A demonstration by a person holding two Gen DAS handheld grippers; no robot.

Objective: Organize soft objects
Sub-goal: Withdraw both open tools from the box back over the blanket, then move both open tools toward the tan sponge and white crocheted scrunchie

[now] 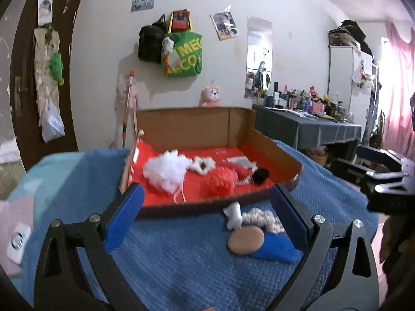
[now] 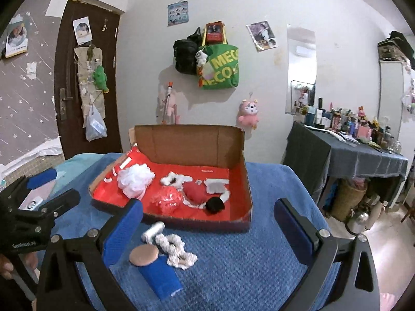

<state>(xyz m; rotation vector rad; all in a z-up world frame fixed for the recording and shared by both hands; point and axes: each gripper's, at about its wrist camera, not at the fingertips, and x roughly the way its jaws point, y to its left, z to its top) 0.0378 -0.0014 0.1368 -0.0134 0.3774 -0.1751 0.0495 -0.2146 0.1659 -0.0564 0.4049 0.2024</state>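
Four soft pieces sit in a huddle on the blue blanket point(image 2: 233, 264), just in front of the cardboard box point(image 2: 192, 140): a tan powder puff point(image 2: 144, 255) overlapping a blue cloth point(image 2: 162, 280), a cream crocheted scrunchie point(image 2: 179, 251) touching both, and a small white roll point(image 2: 153, 230) nearest the box wall. They look like the leftovers, bunched close so either tool can reach them.

Inside, on the red lining, the sorted lot is spread out: white mesh pouf point(image 2: 135, 178), coral pouf point(image 2: 167, 199), red ball point(image 2: 195, 193), black pom-pom point(image 2: 214, 204) and a white fluffy ring point(image 2: 172, 178).

The left tool point(image 1: 207, 215) has its blue fingers spread wide, nothing between them, framing the puff and scrunchie. The right tool point(image 2: 207, 228) is just as wide and just as empty, with the pile low on its left side. My read: both are lining up for the next pick.

On the wall, a green tote point(image 2: 223, 67) reads "MEG" over "ECO". The left tool's body, seen from the right wrist, carries small white lettering too fine to read.
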